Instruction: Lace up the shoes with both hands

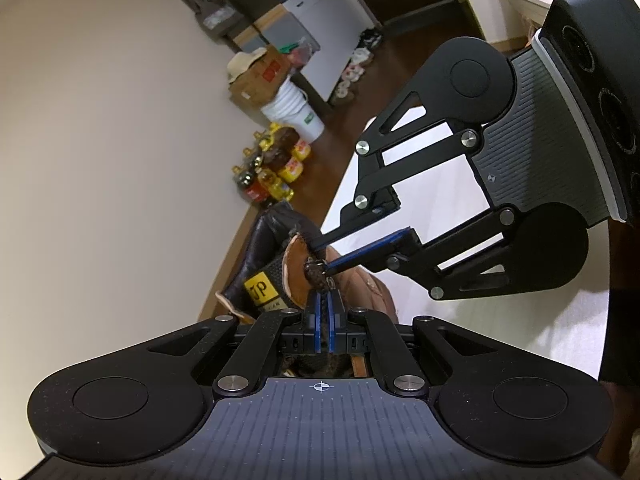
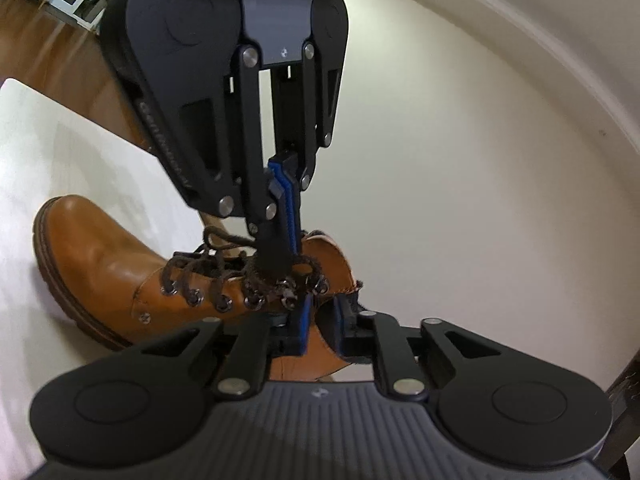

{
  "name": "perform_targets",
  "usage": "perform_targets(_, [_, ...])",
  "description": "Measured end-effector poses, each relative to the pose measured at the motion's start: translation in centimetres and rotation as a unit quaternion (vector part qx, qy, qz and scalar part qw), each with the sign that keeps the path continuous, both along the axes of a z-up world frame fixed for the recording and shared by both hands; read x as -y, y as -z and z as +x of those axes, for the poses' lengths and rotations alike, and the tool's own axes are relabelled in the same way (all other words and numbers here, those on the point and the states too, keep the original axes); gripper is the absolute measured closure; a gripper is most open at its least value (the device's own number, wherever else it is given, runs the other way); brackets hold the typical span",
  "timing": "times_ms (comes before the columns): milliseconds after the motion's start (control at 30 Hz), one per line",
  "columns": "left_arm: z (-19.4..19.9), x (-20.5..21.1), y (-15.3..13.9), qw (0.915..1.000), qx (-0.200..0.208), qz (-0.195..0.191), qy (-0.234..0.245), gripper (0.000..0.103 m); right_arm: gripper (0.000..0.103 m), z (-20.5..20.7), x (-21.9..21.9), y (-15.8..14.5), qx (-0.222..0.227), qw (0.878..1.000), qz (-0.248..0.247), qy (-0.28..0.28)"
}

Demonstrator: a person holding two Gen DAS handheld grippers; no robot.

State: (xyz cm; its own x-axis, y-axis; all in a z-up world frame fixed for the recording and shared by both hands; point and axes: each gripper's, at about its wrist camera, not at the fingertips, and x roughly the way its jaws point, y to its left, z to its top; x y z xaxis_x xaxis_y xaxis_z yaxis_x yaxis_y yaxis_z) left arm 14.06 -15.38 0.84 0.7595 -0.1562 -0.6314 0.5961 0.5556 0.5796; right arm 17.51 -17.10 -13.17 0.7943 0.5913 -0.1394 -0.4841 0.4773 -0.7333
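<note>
Threading at the boot's (image 2: 100, 264) top eyelets: left gripper (image 1: 325, 308) pinches the lace (image 1: 316, 274), right gripper (image 2: 320, 320) narrow astride the cuff; next, grab the end.

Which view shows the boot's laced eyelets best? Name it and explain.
The right wrist view: the boot lies side-on, its eyelet row and dark lace plain. The left wrist view shows only the boot's collar and tongue, end-on.

Domestic interior, lived-in home.
Dark wooden floor (image 1: 340, 148) runs ahead of the left gripper (image 1: 325, 300); yellow-capped cooking-oil bottles (image 1: 272, 168), a white plastic bucket (image 1: 296, 110), an open brown cardboard box (image 1: 260, 76) and pairs of pale slippers (image 1: 354, 68) stand beyond it along a cream plaster wall (image 1: 112, 128).
</note>
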Motion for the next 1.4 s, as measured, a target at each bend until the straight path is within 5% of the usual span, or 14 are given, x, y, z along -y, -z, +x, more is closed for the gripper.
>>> perform_targets(133, [0.4, -0.1, 0.0, 1.0, 0.0, -0.007, 0.002, 0.098, 0.1, -0.4, -0.3, 0.8, 0.017, 1.0, -0.018, -0.001])
perform_targets(300, [0.2, -1.6, -0.2, 0.9992, -0.012, -0.038, -0.002, 0.095, 0.101, 0.6, 1.7, -0.4, -0.109, 0.992, 0.056, 0.039])
perform_targets(467, [0.3, -5.9, -0.2, 0.9956, -0.025, -0.08, -0.043, 0.095, 0.101, -0.1, 3.3, 0.9, -0.229, 0.969, 0.084, 0.042])
perform_targets(667, [1.5, -11.3, 2.5, 0.9881, -0.051, -0.088, -0.115, 0.094, 0.101, -2.1, 2.6, 1.8, -0.361, 0.922, 0.134, -0.022])
perform_targets(900, [4.1, -15.9, 6.5, 0.9791, -0.08, -0.109, -0.152, 0.094, 0.1, -3.3, 0.3, 3.7, -0.421, 0.897, 0.136, -0.014])
perform_targets(1100, [5.5, -17.0, 9.3, 0.9767, -0.137, -0.129, -0.103, 0.094, 0.092, -2.3, -0.2, 4.2, -0.446, 0.877, 0.166, 0.058])
perform_targets(1167, [5.5, -16.8, 9.8, 0.977, -0.147, -0.127, -0.088, 0.103, 0.092, -2.1, 0.0, 4.2, -0.45, 0.871, 0.177, 0.084])
perform_targets(1400, [4.5, -17.4, 9.8, 0.972, -0.15, -0.159, -0.087, 0.103, 0.091, 0.5, 0.7, 4.1, -0.487, 0.827, 0.213, 0.182])
